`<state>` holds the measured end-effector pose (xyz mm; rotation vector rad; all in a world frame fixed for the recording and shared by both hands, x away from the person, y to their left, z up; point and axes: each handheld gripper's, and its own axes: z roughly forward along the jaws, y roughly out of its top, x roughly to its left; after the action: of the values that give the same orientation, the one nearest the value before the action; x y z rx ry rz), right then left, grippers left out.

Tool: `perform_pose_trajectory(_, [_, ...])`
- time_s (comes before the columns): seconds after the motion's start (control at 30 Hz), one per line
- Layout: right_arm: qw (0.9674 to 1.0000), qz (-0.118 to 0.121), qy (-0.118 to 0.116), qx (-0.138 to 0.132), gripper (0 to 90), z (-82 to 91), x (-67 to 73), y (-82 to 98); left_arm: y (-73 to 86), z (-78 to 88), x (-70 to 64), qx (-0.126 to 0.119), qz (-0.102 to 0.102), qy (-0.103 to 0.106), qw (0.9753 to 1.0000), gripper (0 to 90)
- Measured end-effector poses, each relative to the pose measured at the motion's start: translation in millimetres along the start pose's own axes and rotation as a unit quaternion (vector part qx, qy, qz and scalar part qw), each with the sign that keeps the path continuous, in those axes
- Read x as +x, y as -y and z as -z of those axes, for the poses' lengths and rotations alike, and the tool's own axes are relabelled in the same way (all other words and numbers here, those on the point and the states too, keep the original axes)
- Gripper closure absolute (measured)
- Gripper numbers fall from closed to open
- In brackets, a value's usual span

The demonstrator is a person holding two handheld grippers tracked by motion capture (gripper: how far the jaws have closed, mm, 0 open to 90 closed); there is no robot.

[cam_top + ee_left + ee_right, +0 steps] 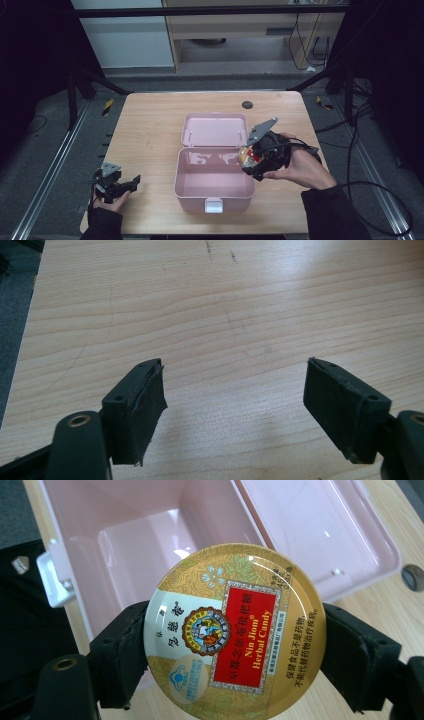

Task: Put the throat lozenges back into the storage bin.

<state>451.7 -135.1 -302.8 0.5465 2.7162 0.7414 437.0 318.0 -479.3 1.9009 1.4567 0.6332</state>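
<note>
A pink box (212,185) stands open and empty near the desk's (150,130) front edge, lid (215,129) laid back, while the right hand-held gripper (248,159) clamps a round gold candy tin (235,630) over the box's right rim and the left hand-held gripper (131,184) rests at the front left corner, jaws apart on nothing.

Left hand-held gripper (235,405) low, jaws wide apart; right hand-held gripper (235,647) raised, jaws clamped.

One pink box (214,186), one candy tin (235,630), two tongs: left (131,183), right (248,161).
</note>
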Motion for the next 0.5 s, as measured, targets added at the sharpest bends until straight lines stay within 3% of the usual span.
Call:
perform_pose_trajectory(0.27, [0.9996, 0.020, -0.008, 0.018, 20.5, -19.0, 3.3, -14.3, -0.1, 0.3, 0.1, -0.001, 0.000, 0.001, 1.0000, 24.1])
perform_pose_trajectory(0.5, [0.9983, 0.040, -0.023, 0.035, 20.5, -38.4, 6.8, -13.8, -0.1, 0.2, 0.0, -0.001, -0.002, 0.000, 1.0000, 24.2])
